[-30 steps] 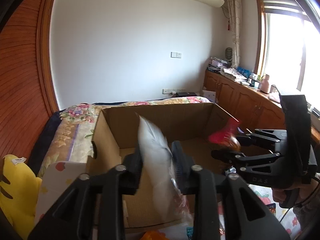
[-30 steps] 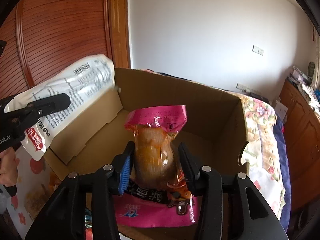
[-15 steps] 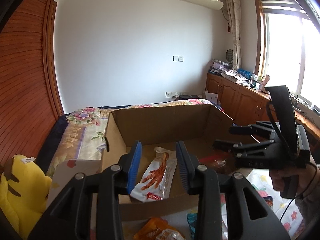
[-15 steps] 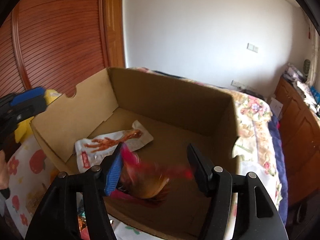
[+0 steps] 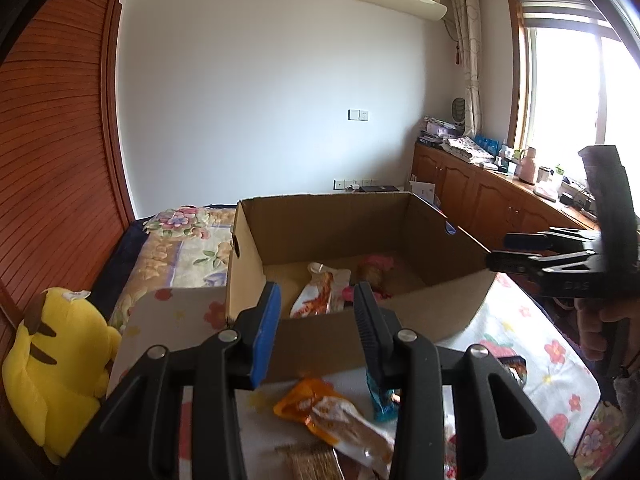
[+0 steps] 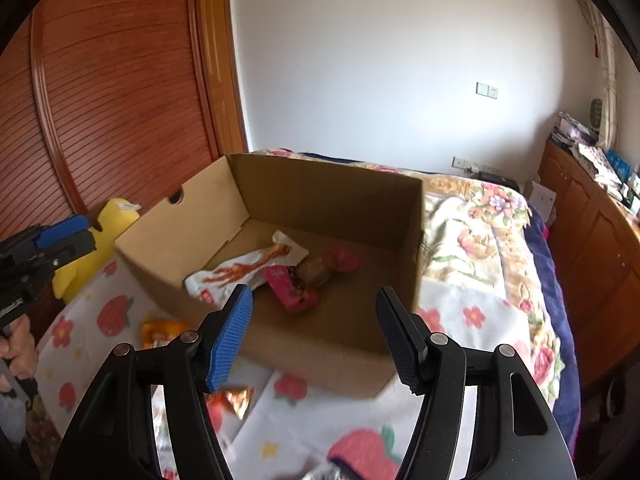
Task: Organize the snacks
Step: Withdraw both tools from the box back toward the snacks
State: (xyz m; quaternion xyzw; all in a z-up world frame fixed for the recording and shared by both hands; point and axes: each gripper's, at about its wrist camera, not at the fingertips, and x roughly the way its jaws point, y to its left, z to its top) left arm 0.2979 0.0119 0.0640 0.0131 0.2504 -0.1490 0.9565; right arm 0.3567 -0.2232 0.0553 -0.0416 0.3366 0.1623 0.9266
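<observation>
Both grippers have nothing in them right now: the left gripper (image 5: 316, 316) has its jaws a narrow gap apart with nothing between, and the right gripper (image 6: 316, 332) stands wide and bare. Ahead of them is the cardboard box (image 6: 320, 344), sitting on a flowery cloth on the bed, and two snacks are already in it: a white packet (image 6: 240, 270) with a red chicken-foot picture, and touching it a pink packet (image 6: 304, 280) with something brown inside. Loose ones still lie on the cloth at the near edge, outside the box: an orange packet (image 5: 332, 412), a blue packet (image 5: 382, 400) just beside it, and a shiny wrapper (image 6: 236, 398). My guess at the risks: these bags are slick and floppy, so a pinch on a corner could slip, or the orange one could drag its neighbour along. The box wall is close too, easy to bump and shove. Writing-wise, I can only make out "DAS" embossed on the right gripper's body; packet print is too blurred.
</observation>
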